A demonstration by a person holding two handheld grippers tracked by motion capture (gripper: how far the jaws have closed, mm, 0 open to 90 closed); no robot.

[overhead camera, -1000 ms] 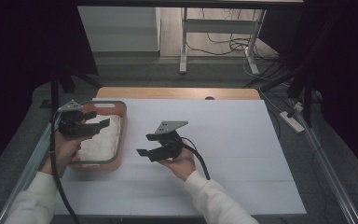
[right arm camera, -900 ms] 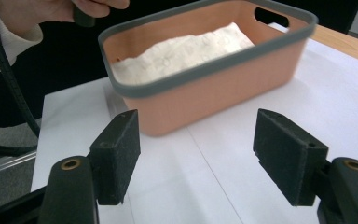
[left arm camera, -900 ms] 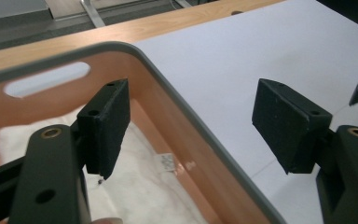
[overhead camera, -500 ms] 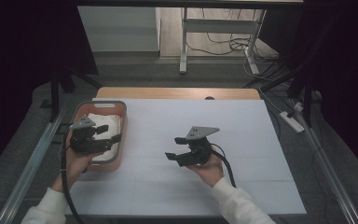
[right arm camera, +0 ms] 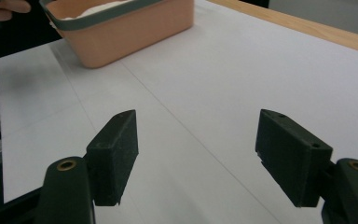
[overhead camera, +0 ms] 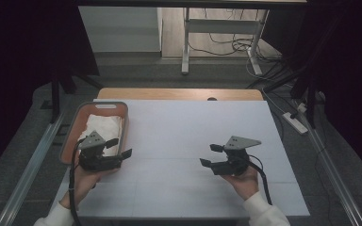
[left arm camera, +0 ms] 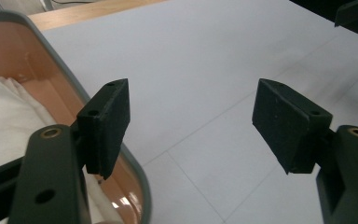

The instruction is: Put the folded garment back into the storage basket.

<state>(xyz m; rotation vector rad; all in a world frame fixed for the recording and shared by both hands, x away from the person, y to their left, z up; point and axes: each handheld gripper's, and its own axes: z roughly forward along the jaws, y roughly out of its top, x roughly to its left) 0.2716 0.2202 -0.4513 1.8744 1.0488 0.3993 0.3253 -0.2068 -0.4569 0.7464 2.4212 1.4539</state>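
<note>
White cloth (overhead camera: 102, 129) sits in basket (overhead camera: 121, 123) at table's 9 o'clock, prob light, soft, floppy, so pinch a raised fold; left gripper (overhead camera: 119, 147) and right gripper (overhead camera: 209, 155) both w/ jaws apart, empty.

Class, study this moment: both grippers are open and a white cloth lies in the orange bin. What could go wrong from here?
1. The left gripper hangs over the near right rim of the orange bin; a careless move could knock or tip it.
2. The white cloth is soft and bunched, so the open jaws may pinch just a fold and drag it out unevenly.
3. The right gripper trails a cable that might snag.
</note>
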